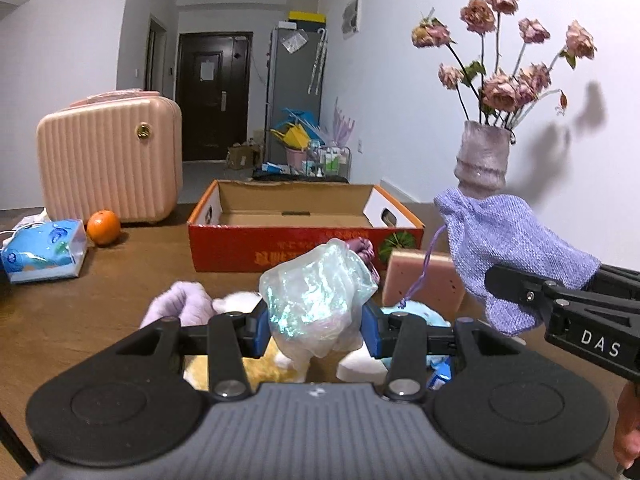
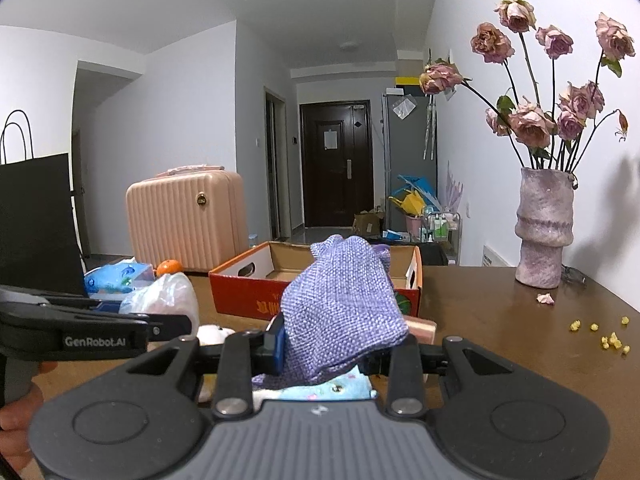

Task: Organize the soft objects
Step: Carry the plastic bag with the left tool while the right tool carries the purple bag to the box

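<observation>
My left gripper [image 1: 316, 330] is shut on a crumpled clear plastic bag [image 1: 316, 296] and holds it above a pile of soft things: a lilac plush [image 1: 180, 304], a white plush [image 1: 240, 300], a light blue plush [image 1: 416, 314]. My right gripper [image 2: 326, 354] is shut on a purple woven drawstring pouch [image 2: 344, 304], also in the left wrist view [image 1: 504, 248]. The open red cardboard box [image 1: 304, 252] stands just behind the pile and shows in the right wrist view [image 2: 248, 296]. A pink sponge block [image 1: 420, 280] leans by the box.
A pink suitcase [image 1: 112, 160], an orange [image 1: 103, 227] and a blue tissue pack [image 1: 44, 256] sit at the left. A vase of dried roses [image 2: 544, 224] stands at the right by the wall, with crumbs [image 2: 608, 340] on the brown table [image 2: 500, 320]. A black paper bag [image 2: 36, 220] is far left.
</observation>
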